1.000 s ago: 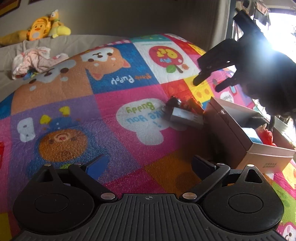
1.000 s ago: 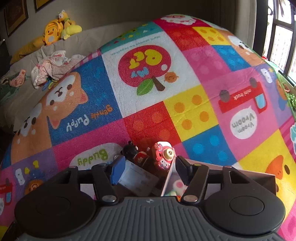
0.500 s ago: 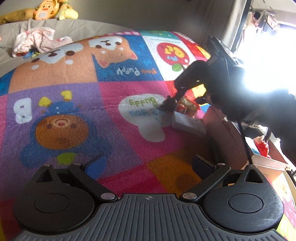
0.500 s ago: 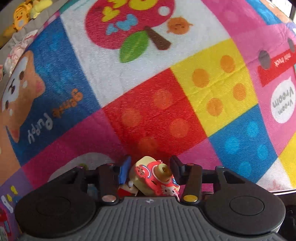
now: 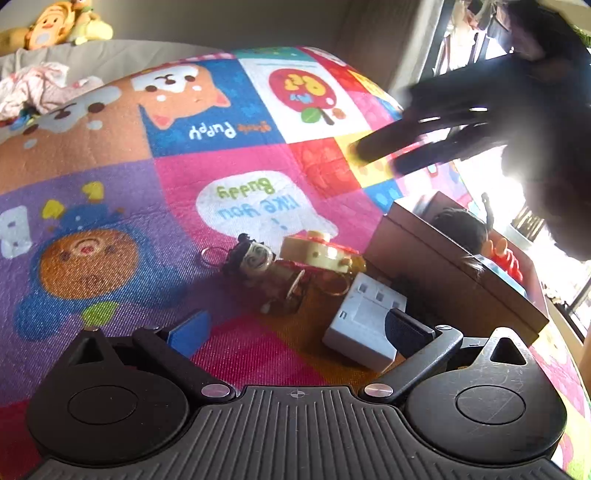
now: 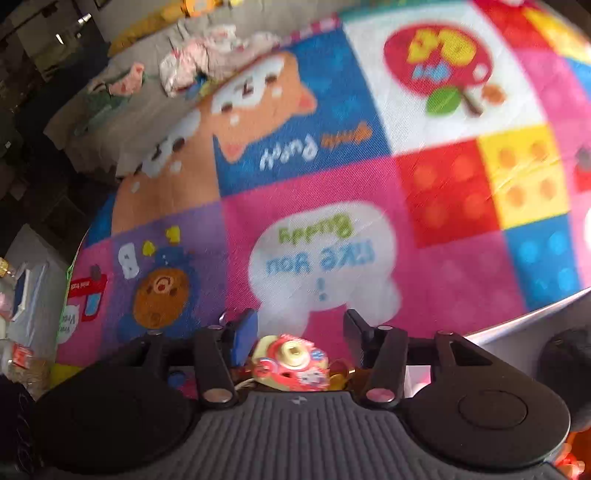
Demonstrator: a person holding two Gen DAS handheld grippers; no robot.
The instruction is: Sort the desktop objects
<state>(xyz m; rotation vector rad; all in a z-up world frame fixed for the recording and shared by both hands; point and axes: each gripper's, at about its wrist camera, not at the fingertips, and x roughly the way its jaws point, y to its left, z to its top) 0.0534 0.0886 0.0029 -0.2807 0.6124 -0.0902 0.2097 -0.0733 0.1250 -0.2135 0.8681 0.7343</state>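
Note:
In the left wrist view a doll keychain with black hair [image 5: 255,264], a cream and red toy camera [image 5: 319,253] and a white adapter block [image 5: 364,319] lie together on the colourful play mat beside a brown cardboard box [image 5: 454,273]. My left gripper [image 5: 295,332] is open and empty, low over the mat just short of them. My right gripper [image 5: 380,157] hangs in the air above and beyond the box, dark and blurred. In the right wrist view its fingers [image 6: 301,330] stand apart, and the toy camera [image 6: 291,363] shows below them, not pinched.
The box holds a dark round thing [image 5: 461,225] and a red toy [image 5: 508,258]. Plush toys [image 5: 55,24] and crumpled cloth [image 5: 35,90] lie on the grey sofa behind the mat. A bright window is at the right.
My right gripper has lifted away from the toy camera, which stays on the mat. My left gripper has moved closer to the pile of objects.

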